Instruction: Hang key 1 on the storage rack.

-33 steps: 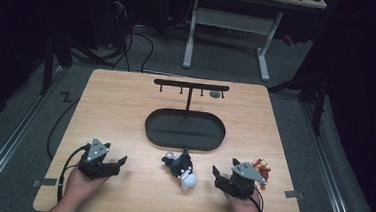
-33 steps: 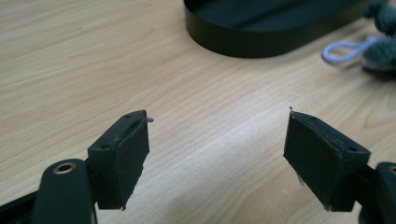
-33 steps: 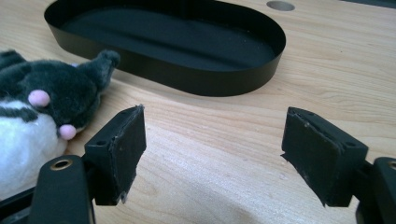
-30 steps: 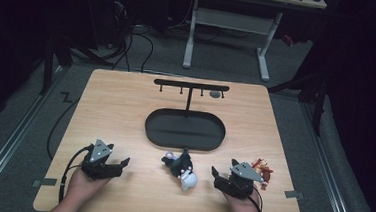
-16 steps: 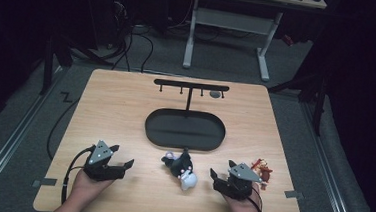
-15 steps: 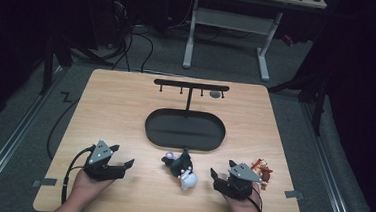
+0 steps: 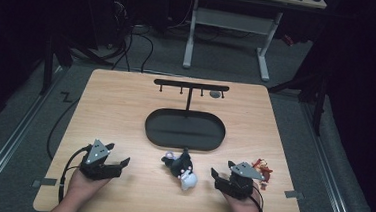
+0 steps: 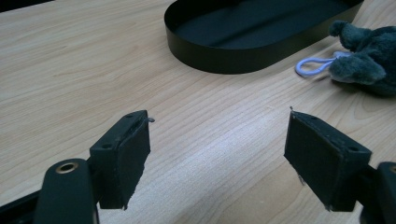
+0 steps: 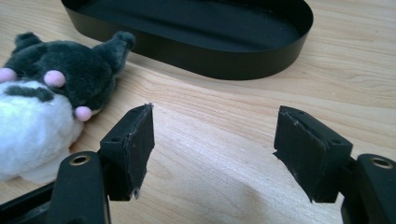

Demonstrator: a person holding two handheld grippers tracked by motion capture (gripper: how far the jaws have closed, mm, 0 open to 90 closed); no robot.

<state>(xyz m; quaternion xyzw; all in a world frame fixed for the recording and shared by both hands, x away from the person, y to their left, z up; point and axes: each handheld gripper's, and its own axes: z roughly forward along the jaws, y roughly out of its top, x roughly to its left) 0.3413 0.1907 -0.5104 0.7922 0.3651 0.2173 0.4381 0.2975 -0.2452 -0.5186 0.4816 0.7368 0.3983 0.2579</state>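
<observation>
A black-and-white plush toy (image 7: 181, 168) lies on the wooden table just in front of a black oval tray (image 7: 183, 145). My left gripper (image 7: 118, 155) rests at the front left, pointing toward the plush, jaws wide open over bare wood (image 8: 217, 135). The plush (image 8: 364, 51) and its lilac loop (image 8: 313, 67) lie beyond its right jaw. My right gripper (image 7: 218, 177) sits at the front right, close to the plush (image 9: 51, 84). Its jaws (image 9: 215, 135) have just been closing but stand open with nothing between them. The tray (image 9: 210, 60) lies ahead.
Behind the tray rises a black T-shaped stand (image 7: 191, 86) with small hooks, and a grey item (image 7: 216, 94) hangs near its right end. A small red and orange object (image 7: 262, 169) lies beside my right gripper. Cables and desk legs sit on the floor beyond the table.
Both hands hold their places. The right gripper's jaws stand a little closer together than before. The plush has not moved.
</observation>
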